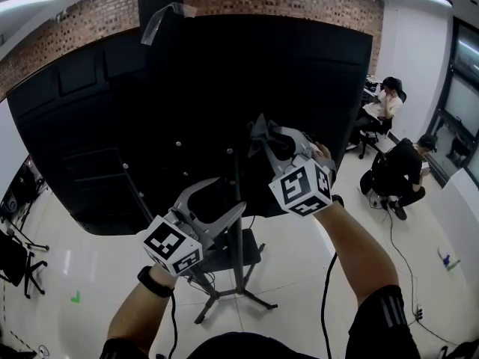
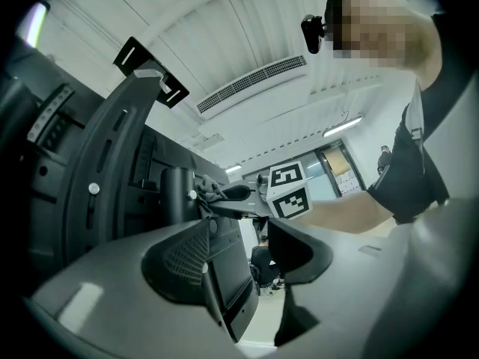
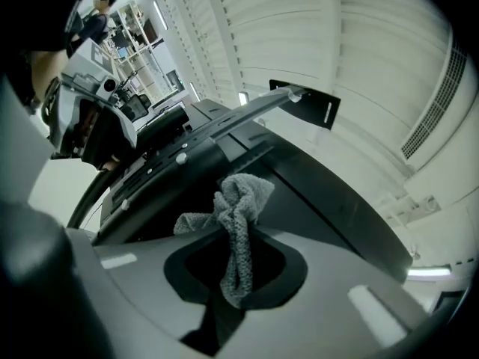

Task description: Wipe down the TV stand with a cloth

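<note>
Clamps the grey cloth point(image 3: 238, 223) in the right gripper point(image 3: 238, 274), just beside the top of the TV stand's post point(image 1: 237, 223), at its 1 o'clock in the head view. Runs 12 to 6, so probably calls for a downward stroke. With left gripper point(image 1: 229, 194) spread empty at 7 o'clock.

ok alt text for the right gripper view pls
The right gripper is shut on a crumpled grey cloth, held up in front of the black back of a TV. A white ribbed ceiling fills the background.
</note>
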The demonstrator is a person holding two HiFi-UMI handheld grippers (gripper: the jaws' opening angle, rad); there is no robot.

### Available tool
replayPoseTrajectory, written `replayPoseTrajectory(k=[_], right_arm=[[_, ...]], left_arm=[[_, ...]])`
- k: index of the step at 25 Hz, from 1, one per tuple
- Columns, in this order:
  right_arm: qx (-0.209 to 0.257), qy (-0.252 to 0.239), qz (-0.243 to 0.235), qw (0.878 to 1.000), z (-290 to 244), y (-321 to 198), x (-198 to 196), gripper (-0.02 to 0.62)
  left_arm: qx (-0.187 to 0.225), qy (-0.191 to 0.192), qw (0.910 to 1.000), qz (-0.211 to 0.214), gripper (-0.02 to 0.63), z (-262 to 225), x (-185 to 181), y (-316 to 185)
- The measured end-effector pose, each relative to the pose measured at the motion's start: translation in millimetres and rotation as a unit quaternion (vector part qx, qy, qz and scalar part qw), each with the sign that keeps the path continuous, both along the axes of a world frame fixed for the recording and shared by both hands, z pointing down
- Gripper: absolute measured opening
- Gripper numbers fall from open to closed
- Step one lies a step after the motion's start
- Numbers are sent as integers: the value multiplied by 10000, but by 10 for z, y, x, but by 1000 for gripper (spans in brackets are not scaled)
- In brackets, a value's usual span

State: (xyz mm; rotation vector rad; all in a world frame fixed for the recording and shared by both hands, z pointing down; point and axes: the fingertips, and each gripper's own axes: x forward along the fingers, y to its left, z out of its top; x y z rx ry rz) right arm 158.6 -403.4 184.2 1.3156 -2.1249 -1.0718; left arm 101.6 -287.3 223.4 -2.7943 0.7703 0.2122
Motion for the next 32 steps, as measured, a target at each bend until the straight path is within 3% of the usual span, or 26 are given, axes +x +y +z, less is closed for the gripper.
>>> replayPoseTrajectory(k=[8, 17, 20, 26, 32], right_arm=[[-140, -387, 518, 9978, 69, -121, 754, 31], [-143, -647, 975, 9930, 81, -149, 1175, 31], [-95, -711, 626, 9955, 63, -14, 983, 31], [-116, -499, -286, 9983, 301, 229, 187, 31], [-351, -194, -565, 9976, 580, 147, -293, 31]], left_arm=[[-76, 63, 9999, 84, 264, 72, 202, -47], [-104, 60, 9998, 169, 264, 123, 340, -17], [-132, 80, 9998, 143, 264, 141, 311, -9], [-227, 116, 9997, 31, 264, 226, 212, 12], [-284, 120, 9995, -122, 264, 278, 98, 52]])
